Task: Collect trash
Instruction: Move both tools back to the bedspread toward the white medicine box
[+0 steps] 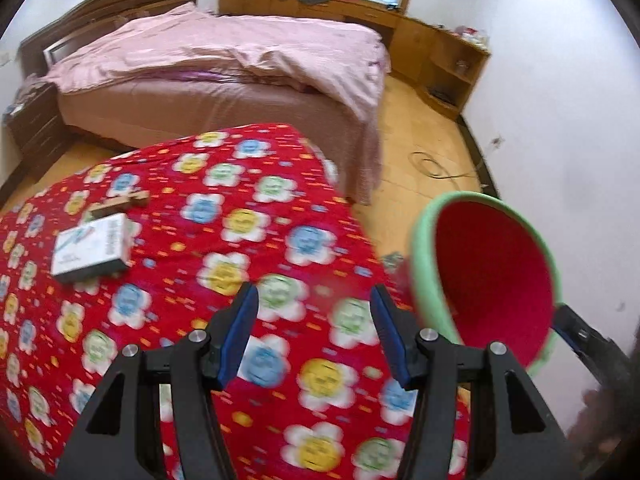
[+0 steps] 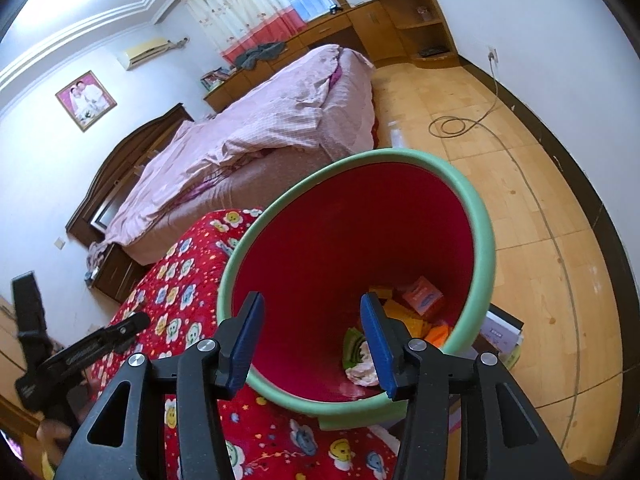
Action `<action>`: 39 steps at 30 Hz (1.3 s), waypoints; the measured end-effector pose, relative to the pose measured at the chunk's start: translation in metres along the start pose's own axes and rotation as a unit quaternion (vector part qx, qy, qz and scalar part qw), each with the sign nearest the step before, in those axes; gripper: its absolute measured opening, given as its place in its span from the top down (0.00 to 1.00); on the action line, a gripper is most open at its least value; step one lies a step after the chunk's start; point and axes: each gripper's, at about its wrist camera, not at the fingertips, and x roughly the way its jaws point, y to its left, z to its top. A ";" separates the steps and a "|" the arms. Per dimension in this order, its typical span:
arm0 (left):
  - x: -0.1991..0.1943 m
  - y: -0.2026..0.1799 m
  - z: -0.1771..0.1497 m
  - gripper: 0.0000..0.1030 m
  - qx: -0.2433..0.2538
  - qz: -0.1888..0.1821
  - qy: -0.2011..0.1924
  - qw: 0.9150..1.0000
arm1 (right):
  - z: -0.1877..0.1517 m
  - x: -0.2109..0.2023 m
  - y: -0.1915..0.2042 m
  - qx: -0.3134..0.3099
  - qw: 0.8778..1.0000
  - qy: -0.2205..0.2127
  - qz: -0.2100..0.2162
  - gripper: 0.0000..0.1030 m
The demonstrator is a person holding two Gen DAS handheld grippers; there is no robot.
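Left gripper point(image 1: 314, 334) hung w/ jaws apart, empty, over red flowered cloth point(image 1: 224, 240). Right gripper point(image 2: 312, 344) also spread, nothing held, at mouth of green-rimmed bin point(image 2: 478, 216) w/ scraps inside. Remaining trash: white box point(image 1: 92, 248) + brown piece point(image 1: 120, 202), far left. Prob best: straddle box's narrow side, clamp firmly.

The left gripper point(image 1: 314, 330) has its jaws spread wide, blue pads point(image 1: 240, 334) facing each other with nothing between them, pointing forward and down. The right gripper point(image 2: 312, 340) is likewise spread wide and holds nothing, tilted downward. In the right wrist view the left gripper shows at the near left, with part of a hand point(image 2: 54, 434) under it.
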 end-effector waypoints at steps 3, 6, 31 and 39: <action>0.013 0.021 0.009 0.44 -0.010 0.019 0.002 1.000 | -0.001 0.000 0.001 -0.002 1.000 0.001 -0.001 0.50; 0.025 0.038 0.016 0.44 -0.015 0.037 0.005 0.999 | 0.000 0.001 0.002 -0.003 1.000 0.003 -0.002 0.50; 0.021 0.173 0.000 0.44 -0.149 0.110 0.018 0.983 | 0.000 0.014 0.029 -0.033 0.999 0.021 0.010 0.50; 0.003 0.213 -0.006 0.44 -0.176 0.141 0.006 0.974 | -0.002 0.018 0.038 -0.044 0.999 0.026 0.009 0.50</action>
